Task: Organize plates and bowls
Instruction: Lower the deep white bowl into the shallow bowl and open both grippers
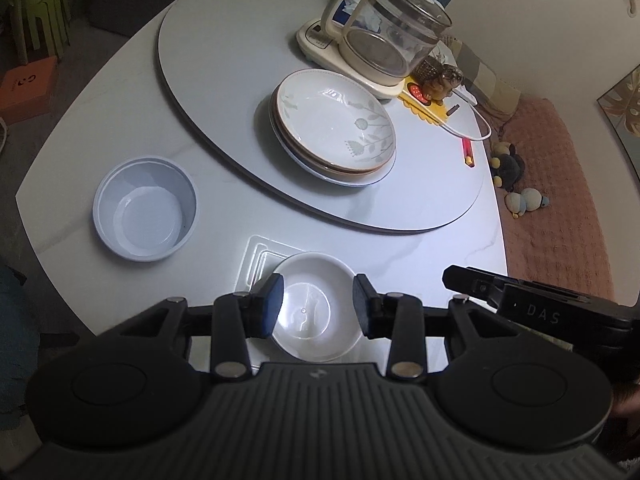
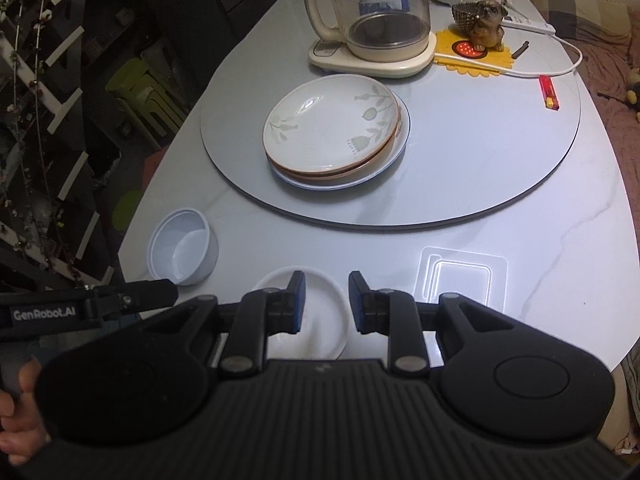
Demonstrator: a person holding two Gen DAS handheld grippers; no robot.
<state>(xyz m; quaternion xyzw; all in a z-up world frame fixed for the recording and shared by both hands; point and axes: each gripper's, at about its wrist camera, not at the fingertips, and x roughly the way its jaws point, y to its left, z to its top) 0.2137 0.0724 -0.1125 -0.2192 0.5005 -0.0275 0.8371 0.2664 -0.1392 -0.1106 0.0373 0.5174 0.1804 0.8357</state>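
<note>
- Left gripper: fingers spread wide, holding nothing. It hovers above the small white bowl, which shows in the gap between the blue pads; whether a pad touches the rim cannot be told.
- Right gripper: fingers apart with a moderate gap, nothing between them. It sits over the right part of the same small white bowl.
- Small white bowl: upright on the white table, near the front edge, partly over a bright rectangular reflection on the tabletop.
- Pale blue bowl: upright, straight-walled, on the table left of the white bowl and apart from it; nothing visible inside. In the right wrist view it stands just beyond the tip of the left gripper's body.
- Stack of plates: on the round turntable, near its front. Top piece is a leaf-patterned deep plate with a brown rim, over a similar brown-rimmed plate, over a wider blue-rimmed white plate.
- Glass kettle: on its cream base behind the plates.
- Dog figurine: on a yellow mat right of the kettle.
- White cable and red marker: on the turntable's right side.
</note>
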